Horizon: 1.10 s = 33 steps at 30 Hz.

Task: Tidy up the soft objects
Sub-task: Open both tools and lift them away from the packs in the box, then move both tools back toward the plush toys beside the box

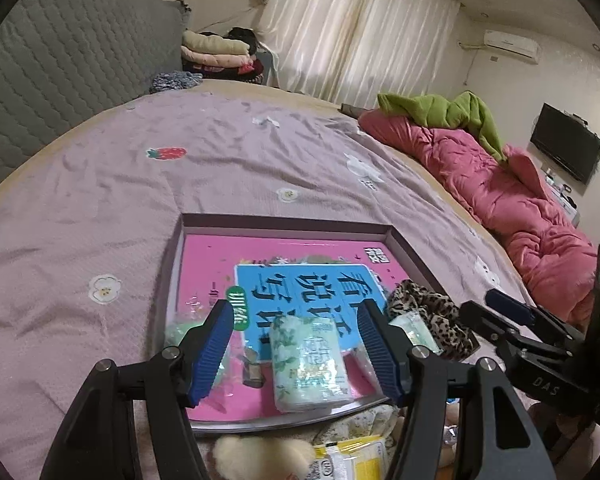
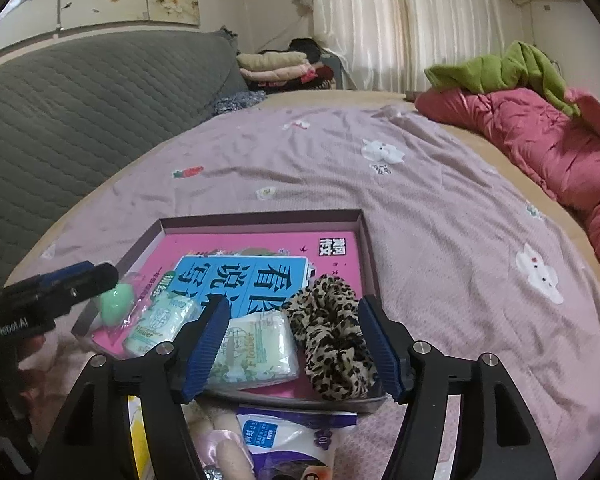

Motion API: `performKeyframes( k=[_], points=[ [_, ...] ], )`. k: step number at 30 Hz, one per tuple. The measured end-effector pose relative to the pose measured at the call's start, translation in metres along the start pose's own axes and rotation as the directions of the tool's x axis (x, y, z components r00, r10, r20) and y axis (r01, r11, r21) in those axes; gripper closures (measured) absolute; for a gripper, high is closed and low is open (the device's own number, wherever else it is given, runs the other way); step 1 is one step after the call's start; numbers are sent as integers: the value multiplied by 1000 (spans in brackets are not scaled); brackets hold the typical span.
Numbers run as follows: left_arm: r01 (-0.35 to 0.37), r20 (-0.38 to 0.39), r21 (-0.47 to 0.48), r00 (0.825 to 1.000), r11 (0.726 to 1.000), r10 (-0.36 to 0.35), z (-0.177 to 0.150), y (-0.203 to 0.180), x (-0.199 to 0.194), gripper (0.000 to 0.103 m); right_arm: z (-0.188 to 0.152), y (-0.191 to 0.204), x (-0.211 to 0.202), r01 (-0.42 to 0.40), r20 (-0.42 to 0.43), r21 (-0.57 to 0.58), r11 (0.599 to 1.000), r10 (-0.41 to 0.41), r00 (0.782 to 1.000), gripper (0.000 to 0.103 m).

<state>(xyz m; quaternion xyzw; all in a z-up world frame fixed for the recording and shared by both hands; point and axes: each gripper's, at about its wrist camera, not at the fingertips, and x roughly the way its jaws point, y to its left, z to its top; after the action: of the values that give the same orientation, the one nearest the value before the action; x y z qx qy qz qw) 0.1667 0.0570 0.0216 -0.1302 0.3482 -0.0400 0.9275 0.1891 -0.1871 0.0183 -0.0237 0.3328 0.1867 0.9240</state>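
Far half of tray (image 2: 364, 248) free; near half blocked by tissue packs (image 2: 256, 350) & scrunchie (image 2: 332, 336).

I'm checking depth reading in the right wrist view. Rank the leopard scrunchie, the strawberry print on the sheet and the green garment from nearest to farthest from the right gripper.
1. Leopard scrunchie: in the tray, between the open fingers of the right gripper.
2. Strawberry print: mid-bed, to the left.
3. Green garment: far right, on the pink quilt.
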Motion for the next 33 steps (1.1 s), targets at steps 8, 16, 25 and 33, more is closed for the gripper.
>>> performKeyframes(
  k=[8,16,25,33],
  points=[
    [-29,16,-13,999,999,29,-2,9,-7,39,1,-11,-10,-10,20,24,1000,9,1000,33],
    [-29,-7,-66,1000,997,28,-13,19,-13,39,2,-11,-21,23,56,-25,999,-22,998,31],
    [-55,10,-96,998,994,56,-17,28,-27,39,1,-3,-30,16,88,-55,998,-11,996,29],
    [-63,31,-107,997,992,66,-15,33,-39,39,1,7,-41,18,121,-96,995,-6,993,29]
  ],
)
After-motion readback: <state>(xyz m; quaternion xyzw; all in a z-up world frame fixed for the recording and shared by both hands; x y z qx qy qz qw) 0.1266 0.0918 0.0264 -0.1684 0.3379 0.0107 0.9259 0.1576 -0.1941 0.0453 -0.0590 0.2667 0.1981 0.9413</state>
